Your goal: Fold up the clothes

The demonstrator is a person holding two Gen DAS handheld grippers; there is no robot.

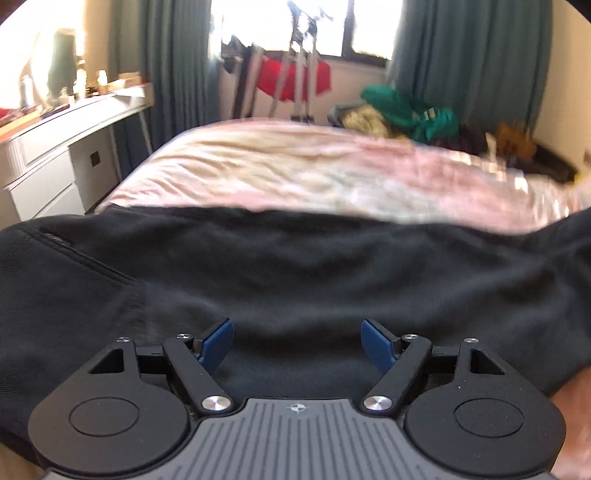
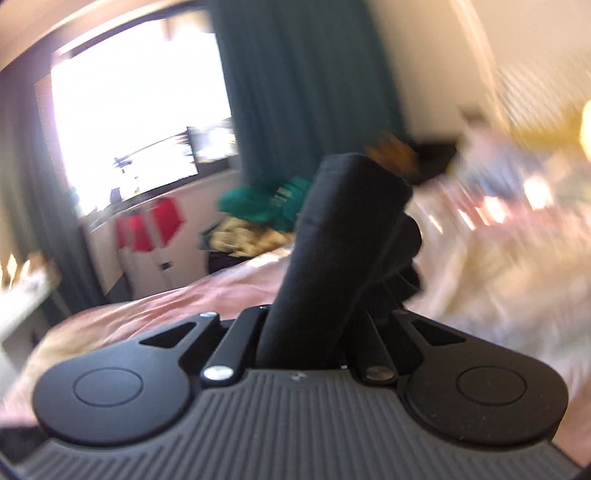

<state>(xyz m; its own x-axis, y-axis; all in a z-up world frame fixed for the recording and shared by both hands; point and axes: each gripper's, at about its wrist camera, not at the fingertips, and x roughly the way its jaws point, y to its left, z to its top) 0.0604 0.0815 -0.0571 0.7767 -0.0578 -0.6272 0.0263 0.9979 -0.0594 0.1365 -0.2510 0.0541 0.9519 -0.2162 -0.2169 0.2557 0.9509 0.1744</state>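
Black garment spread on the bed, one end lifted in your right tool.

Your left tool (image 1: 297,341) hovers wide open over the soft, matte black garment (image 1: 295,266), blue pads clear of the cloth, which lies across the bed's near edge. Your right tool (image 2: 306,332) is clamped tight on a thick folded band of that same garment, raised above the bed (image 2: 147,306). The bed's pink and cream cover is wrinkled; a loose heap of green clothes (image 1: 410,110) sits at its far corner.

Blown-out window (image 1: 373,26) glare, fisheye-bent edges, heavy motion blur across the right wrist view.
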